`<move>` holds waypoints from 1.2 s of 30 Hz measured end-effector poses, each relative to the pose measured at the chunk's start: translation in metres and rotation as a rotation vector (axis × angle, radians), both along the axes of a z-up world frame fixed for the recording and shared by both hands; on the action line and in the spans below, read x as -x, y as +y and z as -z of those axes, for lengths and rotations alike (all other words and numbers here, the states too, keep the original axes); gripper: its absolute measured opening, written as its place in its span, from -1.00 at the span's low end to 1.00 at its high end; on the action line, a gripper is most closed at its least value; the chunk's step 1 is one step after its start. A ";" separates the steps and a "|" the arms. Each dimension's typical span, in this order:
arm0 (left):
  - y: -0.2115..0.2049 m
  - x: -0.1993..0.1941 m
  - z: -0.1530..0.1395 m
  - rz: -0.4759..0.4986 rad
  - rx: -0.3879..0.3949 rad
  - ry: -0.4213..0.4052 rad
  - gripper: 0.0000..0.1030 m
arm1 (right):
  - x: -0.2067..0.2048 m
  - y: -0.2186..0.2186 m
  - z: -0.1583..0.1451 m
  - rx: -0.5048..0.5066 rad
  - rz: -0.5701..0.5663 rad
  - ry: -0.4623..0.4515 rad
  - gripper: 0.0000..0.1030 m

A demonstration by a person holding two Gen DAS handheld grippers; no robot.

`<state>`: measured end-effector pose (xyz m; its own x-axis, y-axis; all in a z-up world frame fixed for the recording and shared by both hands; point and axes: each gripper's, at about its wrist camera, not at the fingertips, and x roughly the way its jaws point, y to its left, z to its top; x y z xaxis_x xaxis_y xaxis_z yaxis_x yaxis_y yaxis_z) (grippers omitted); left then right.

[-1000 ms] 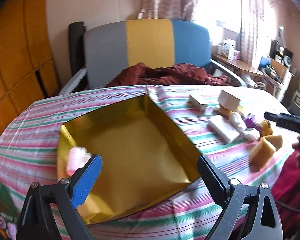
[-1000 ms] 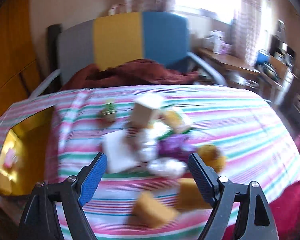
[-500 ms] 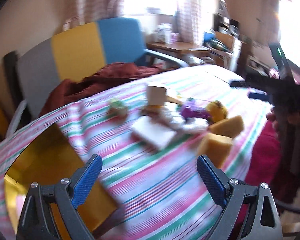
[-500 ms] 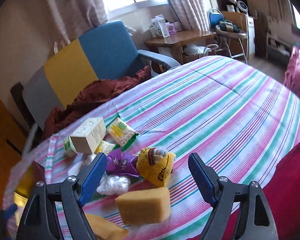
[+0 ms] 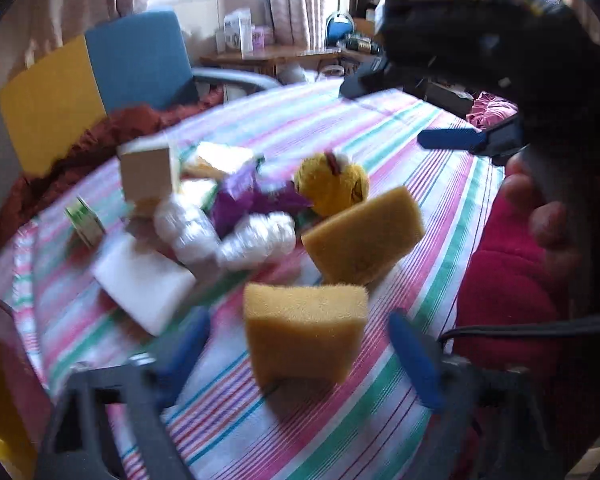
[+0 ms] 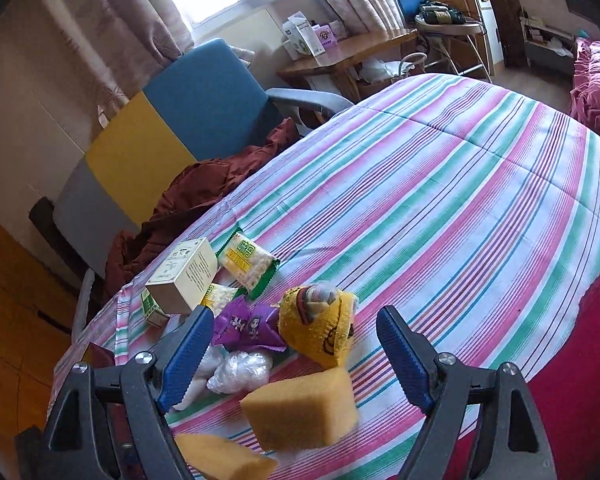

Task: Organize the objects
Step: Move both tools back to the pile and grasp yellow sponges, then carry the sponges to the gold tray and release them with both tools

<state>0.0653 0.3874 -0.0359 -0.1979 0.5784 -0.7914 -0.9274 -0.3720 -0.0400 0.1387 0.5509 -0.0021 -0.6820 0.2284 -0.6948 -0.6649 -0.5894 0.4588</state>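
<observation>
A pile of small things lies on the striped tablecloth (image 6: 440, 184): two yellow sponges (image 5: 306, 330) (image 5: 362, 236), a yellow plush toy (image 5: 332, 186), a purple packet (image 5: 244, 202), clear wrapped bundles (image 5: 256, 240), a white block (image 5: 144, 282) and a beige box (image 5: 150, 174). My left gripper (image 5: 300, 356) is open, its fingers on either side of the near sponge. My right gripper (image 6: 296, 344) is open and empty above the plush toy (image 6: 318, 330) and the other sponge (image 6: 300, 410). It shows from the side in the left wrist view (image 5: 452, 120).
The gold box's edge (image 5: 0, 380) shows at the far left. A grey, yellow and blue chair (image 6: 172, 128) with a brown cloth (image 6: 204, 188) stands behind the table. A red cloth (image 5: 508, 272) hangs at the table's right edge. A snack packet (image 6: 248, 262) lies beside the beige box.
My left gripper has swung right from the gold box to the pile and come down around the near sponge. My right gripper has moved in closer over the plush toy.
</observation>
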 end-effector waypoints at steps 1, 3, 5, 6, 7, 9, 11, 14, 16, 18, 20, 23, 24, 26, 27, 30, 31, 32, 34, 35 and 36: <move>0.001 0.004 0.008 -0.002 0.022 -0.042 0.07 | 0.001 0.000 0.001 0.006 0.003 -0.009 0.64; -0.007 0.010 0.008 -0.020 -0.017 -0.079 0.06 | 0.001 0.002 0.003 0.016 0.005 -0.016 0.65; -0.015 0.012 0.005 -0.036 -0.028 -0.083 0.06 | 0.003 0.003 0.005 0.021 0.001 -0.032 0.65; -0.021 0.015 0.003 -0.054 -0.036 -0.082 0.06 | 0.005 0.003 0.006 0.021 -0.004 -0.045 0.65; -0.026 0.017 0.003 -0.065 -0.038 -0.091 0.06 | 0.008 0.001 0.007 0.021 -0.017 -0.063 0.65; -0.037 0.022 0.002 -0.096 -0.046 -0.110 0.06 | 0.016 -0.002 0.011 0.023 -0.059 -0.102 0.65; -0.049 0.024 0.000 -0.125 -0.051 -0.111 0.06 | 0.027 -0.009 0.016 0.017 -0.113 -0.155 0.65; -0.064 0.028 -0.004 -0.161 -0.064 -0.122 0.06 | 0.043 -0.023 0.024 -0.017 -0.180 -0.248 0.65; -0.075 0.029 -0.007 -0.183 -0.073 -0.131 0.07 | 0.051 -0.032 0.030 -0.039 -0.222 -0.309 0.65; -0.084 0.030 -0.010 -0.199 -0.085 -0.134 0.07 | 0.053 -0.038 0.031 -0.070 -0.239 -0.342 0.65; -0.092 0.030 -0.017 -0.208 -0.101 -0.128 0.07 | 0.053 -0.044 0.029 -0.100 -0.250 -0.361 0.64; -0.107 0.029 -0.028 -0.221 -0.135 -0.120 0.07 | 0.054 -0.048 0.031 -0.116 -0.262 -0.409 0.65; -0.111 0.029 -0.030 -0.225 -0.144 -0.119 0.07 | 0.055 -0.050 0.032 -0.119 -0.266 -0.432 0.65; -0.118 0.030 -0.035 -0.235 -0.164 -0.121 0.07 | 0.056 -0.055 0.036 -0.128 -0.266 -0.496 0.65; -0.122 0.030 -0.037 -0.240 -0.173 -0.121 0.07 | 0.058 -0.056 0.039 -0.126 -0.272 -0.526 0.65; -0.133 0.029 -0.045 -0.254 -0.202 -0.118 0.07 | 0.061 -0.060 0.046 -0.128 -0.293 -0.559 0.64; -0.137 0.030 -0.048 -0.259 -0.210 -0.115 0.07 | 0.061 -0.061 0.046 -0.137 -0.295 -0.563 0.49; -0.142 0.030 -0.051 -0.267 -0.220 -0.111 0.07 | 0.061 -0.062 0.045 -0.138 -0.292 -0.565 0.46; -0.154 0.031 -0.057 -0.288 -0.240 -0.105 0.07 | 0.058 -0.062 0.041 -0.141 -0.286 -0.548 0.41; -0.160 0.033 -0.059 -0.302 -0.247 -0.103 0.07 | 0.056 -0.064 0.038 -0.144 -0.280 -0.529 0.40; -0.169 0.035 -0.062 -0.321 -0.256 -0.102 0.07 | 0.051 -0.066 0.032 -0.148 -0.273 -0.501 0.40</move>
